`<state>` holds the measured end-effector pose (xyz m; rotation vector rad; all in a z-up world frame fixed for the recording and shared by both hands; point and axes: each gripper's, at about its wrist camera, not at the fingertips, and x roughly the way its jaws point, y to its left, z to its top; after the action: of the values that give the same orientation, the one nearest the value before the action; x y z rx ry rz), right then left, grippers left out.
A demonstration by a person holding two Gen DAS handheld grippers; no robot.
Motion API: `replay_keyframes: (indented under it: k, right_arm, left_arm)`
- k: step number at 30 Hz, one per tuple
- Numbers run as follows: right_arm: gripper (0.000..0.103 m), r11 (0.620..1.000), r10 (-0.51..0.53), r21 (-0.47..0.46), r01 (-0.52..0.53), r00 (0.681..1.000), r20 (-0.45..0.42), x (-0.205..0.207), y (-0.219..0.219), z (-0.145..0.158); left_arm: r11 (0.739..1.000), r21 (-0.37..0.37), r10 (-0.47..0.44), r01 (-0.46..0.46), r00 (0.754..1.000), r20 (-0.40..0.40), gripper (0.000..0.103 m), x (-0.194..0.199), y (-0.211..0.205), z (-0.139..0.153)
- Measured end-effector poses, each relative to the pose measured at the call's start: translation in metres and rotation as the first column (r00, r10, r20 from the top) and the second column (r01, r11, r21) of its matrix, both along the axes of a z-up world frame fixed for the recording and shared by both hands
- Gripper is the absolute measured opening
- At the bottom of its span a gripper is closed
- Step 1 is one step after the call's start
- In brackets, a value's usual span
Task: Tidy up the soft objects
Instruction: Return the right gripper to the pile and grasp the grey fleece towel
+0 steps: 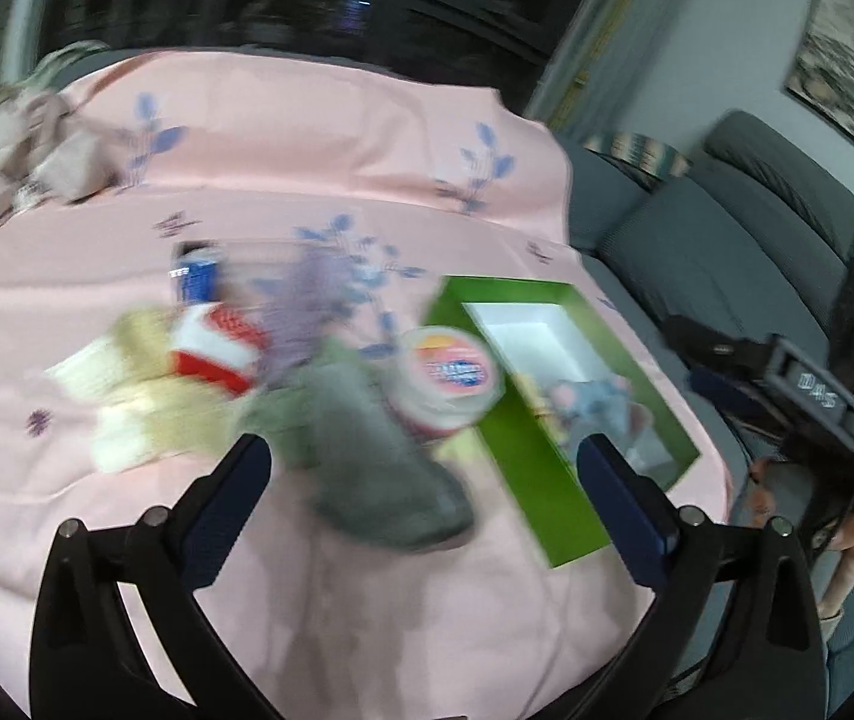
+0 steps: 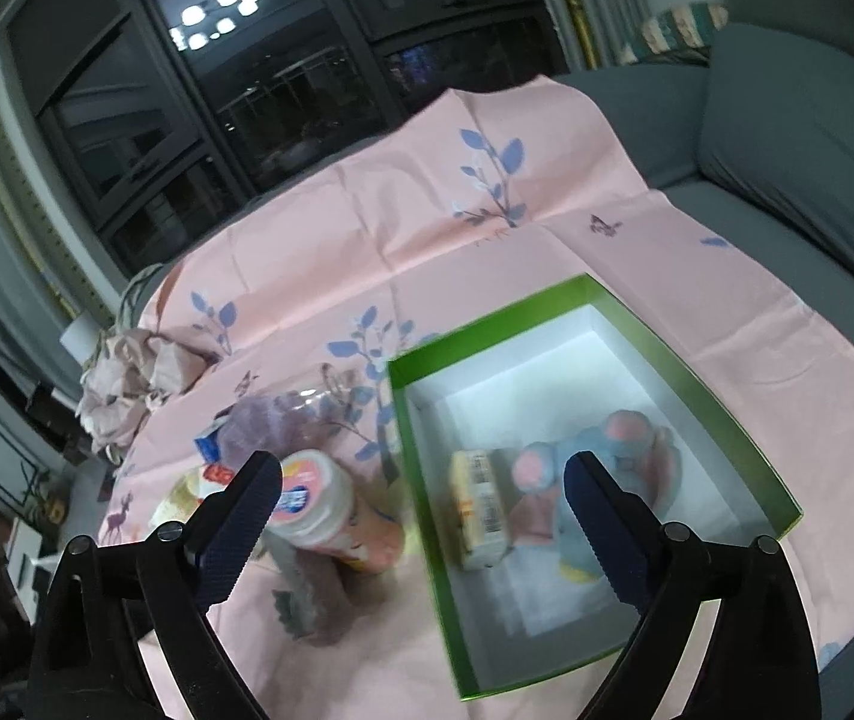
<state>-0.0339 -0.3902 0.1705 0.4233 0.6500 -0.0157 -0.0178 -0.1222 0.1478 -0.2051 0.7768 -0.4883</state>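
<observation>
Box: green cardboard box with white inside point(image 2: 547, 294) is lying open on the pink cloth point(image 2: 427, 192), collecting soft things, seemingly a blue-pink plush point(image 2: 607, 450).
Left gripper point(image 1: 423, 459): gaping wide, empty, hanging over the grey sock point(image 1: 378, 468).
Right gripper point(image 2: 423, 480): spread wide, holding nothing.

The left gripper point(image 1: 423, 462) and right gripper point(image 2: 423, 483) are showing black arms, dark blue bumpy pads point(image 2: 240, 519) and round silver screws point(image 2: 170, 531).

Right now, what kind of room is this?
Probably a home living room at night: a grey sofa with cushions, a framed picture on the wall, dark windows with a curtain. The work surface is draped in a pink cloth.
</observation>
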Motion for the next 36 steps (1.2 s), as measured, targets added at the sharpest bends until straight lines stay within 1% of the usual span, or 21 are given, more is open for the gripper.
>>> replay_keyframes:
  k: [4, 7, 10, 11, 13, 15, 17, 18, 20, 22, 23, 24, 25, 27, 28, 29, 33, 34, 36]
  right_arm:
    - [0.096, 0.998, 0.058, -0.036, -0.058, 0.998, 0.015, -0.002, 0.023, 0.007]
    - [0.096, 0.992, 0.118, -0.048, -0.118, 0.993, 0.007, 0.002, 0.045, 0.006]
    - [0.096, 0.982, 0.177, -0.066, -0.178, 0.984, -0.018, 0.007, 0.067, 0.002]
    - [0.096, 0.977, 0.199, -0.075, -0.201, 0.979, -0.036, 0.011, 0.076, -0.002]
    - [0.096, 0.967, 0.238, -0.079, -0.243, 0.969, -0.068, 0.018, 0.092, -0.012]
    - [0.096, 0.962, 0.264, -0.050, -0.270, 0.959, -0.104, 0.024, 0.102, -0.027]
    - [0.096, 0.961, 0.268, -0.025, -0.275, 0.951, -0.155, 0.031, 0.112, -0.044]
    - [0.095, 0.962, 0.264, -0.029, -0.273, 0.949, -0.173, 0.034, 0.116, -0.052]
    - [0.087, 0.961, 0.243, -0.080, -0.265, 0.946, -0.216, 0.041, 0.129, -0.068]
    - [0.073, 0.953, 0.239, -0.125, -0.276, 0.938, -0.250, 0.045, 0.139, -0.080]
    - [0.068, 0.949, 0.245, -0.127, -0.287, 0.931, -0.272, 0.048, 0.143, -0.088]
    - [0.052, 0.946, 0.256, -0.120, -0.300, 0.923, -0.288, 0.049, 0.144, -0.093]
    - [0.032, 0.939, 0.271, -0.119, -0.322, 0.909, -0.315, 0.050, 0.148, -0.100]
    - [0.016, 0.926, 0.278, -0.158, -0.342, 0.904, -0.325, 0.047, 0.156, -0.104]
    - [0.015, 0.918, 0.290, -0.175, -0.356, 0.903, -0.318, 0.044, 0.161, -0.102]
    - [0.015, 0.908, 0.322, -0.171, -0.384, 0.897, -0.304, 0.041, 0.166, -0.098]
    - [0.015, 0.863, 0.458, -0.111, -0.493, 0.857, -0.237, 0.024, 0.185, -0.079]
    - [0.015, 0.847, 0.494, -0.098, -0.523, 0.840, -0.225, 0.021, 0.191, -0.076]
    - [0.015, 0.804, 0.569, -0.061, -0.591, 0.795, -0.211, 0.014, 0.205, -0.075]
  left_arm:
    - [0.993, 0.037, 0.113, -0.112, 0.993, -0.019, 0.102, -0.006, 0.044, -0.014]
    - [0.978, 0.068, 0.198, -0.196, 0.980, -0.035, 0.102, -0.008, 0.075, -0.030]
    - [0.964, 0.098, 0.255, -0.249, 0.965, -0.064, 0.102, -0.007, 0.100, -0.050]
    - [0.956, 0.095, 0.284, -0.276, 0.956, -0.078, 0.102, -0.007, 0.109, -0.058]
    - [0.949, 0.084, 0.311, -0.304, 0.946, -0.094, 0.102, -0.006, 0.119, -0.066]
    - [0.947, 0.094, 0.318, -0.308, 0.942, -0.111, 0.102, -0.003, 0.123, -0.072]
    - [0.946, 0.098, 0.319, -0.309, 0.940, -0.118, 0.101, 0.000, 0.126, -0.076]
    - [0.945, 0.103, 0.322, -0.311, 0.940, -0.115, 0.101, -0.001, 0.128, -0.078]
    - [0.940, 0.117, 0.332, -0.320, 0.938, -0.100, 0.101, -0.002, 0.130, -0.077]
    - [0.939, 0.125, 0.333, -0.321, 0.939, -0.091, 0.101, -0.004, 0.132, -0.076]
    - [0.940, 0.120, 0.331, -0.319, 0.939, -0.092, 0.101, -0.005, 0.133, -0.076]
    - [0.941, 0.113, 0.330, -0.319, 0.939, -0.096, 0.102, -0.005, 0.135, -0.076]
    - [0.941, 0.110, 0.331, -0.321, 0.938, -0.100, 0.101, -0.005, 0.137, -0.077]
    - [0.938, 0.117, 0.337, -0.325, 0.936, -0.101, 0.101, -0.005, 0.139, -0.076]
    - [0.936, 0.123, 0.343, -0.330, 0.934, -0.097, 0.101, -0.006, 0.141, -0.076]
    - [0.934, 0.125, 0.348, -0.335, 0.933, -0.095, 0.101, -0.006, 0.142, -0.075]
    - [0.934, 0.087, 0.354, -0.346, 0.929, -0.106, 0.102, -0.008, 0.151, -0.072]
    - [0.935, 0.080, 0.354, -0.347, 0.929, -0.107, 0.102, -0.008, 0.153, -0.071]
    - [0.935, 0.071, 0.354, -0.348, 0.929, -0.109, 0.102, -0.009, 0.156, -0.069]
